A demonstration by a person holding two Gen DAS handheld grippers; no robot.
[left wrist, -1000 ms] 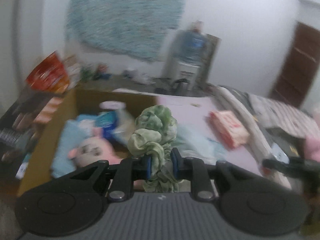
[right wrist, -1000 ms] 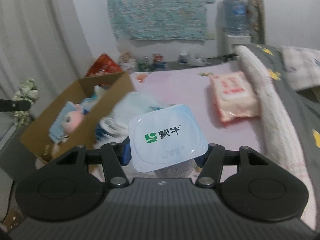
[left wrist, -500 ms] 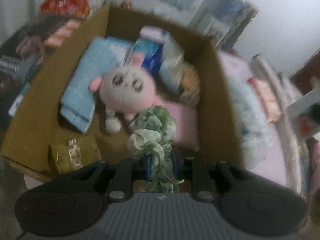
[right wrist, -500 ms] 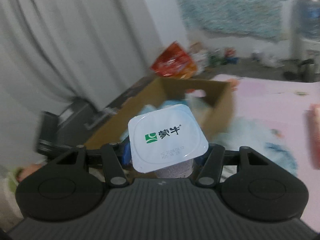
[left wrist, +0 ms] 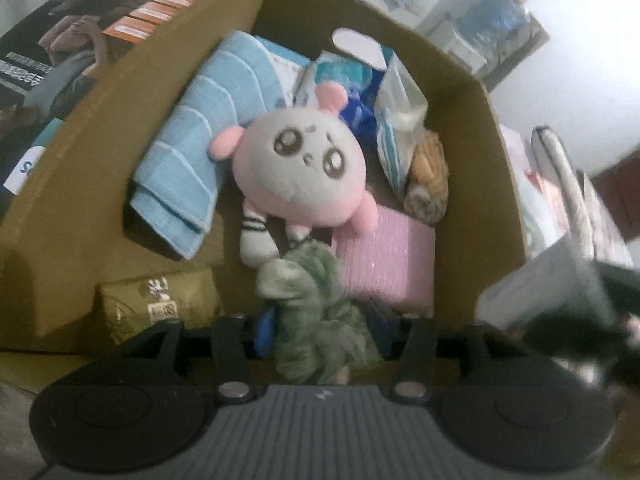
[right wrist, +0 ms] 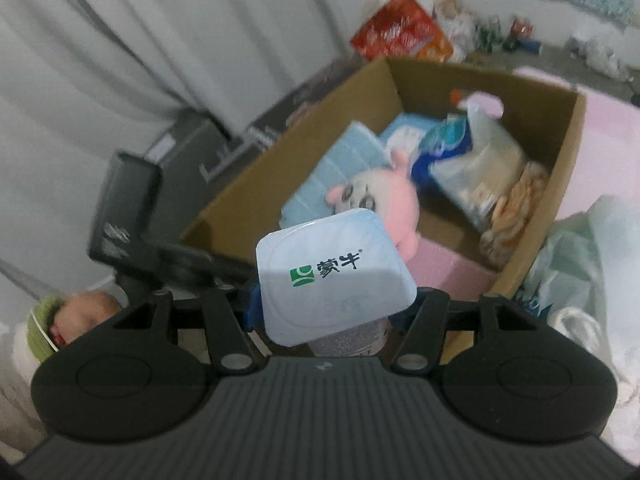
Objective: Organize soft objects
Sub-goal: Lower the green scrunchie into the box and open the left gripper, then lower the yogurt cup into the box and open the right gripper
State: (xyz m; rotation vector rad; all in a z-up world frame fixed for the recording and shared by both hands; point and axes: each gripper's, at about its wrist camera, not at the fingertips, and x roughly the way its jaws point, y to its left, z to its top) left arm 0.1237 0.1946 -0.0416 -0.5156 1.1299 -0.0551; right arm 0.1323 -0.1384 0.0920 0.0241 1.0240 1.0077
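Left tongs (left wrist: 322,330) at lower centre of the left wrist view, opening, green scrunchie (left wrist: 316,312) loose between the pads, over the near end of the cardboard box (left wrist: 80,184), just below the pink plush toy (left wrist: 304,172). Right tongs (right wrist: 332,314) at lower centre of the right wrist view, clamped on yogurt cup (right wrist: 332,276), poised before the box's near corner.

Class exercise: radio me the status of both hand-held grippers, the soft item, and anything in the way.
Left hand-held gripper opening, green scrunchie between its fingers, over the cardboard box. Right hand-held gripper clamps yogurt cup. Pink plush lies just ahead.
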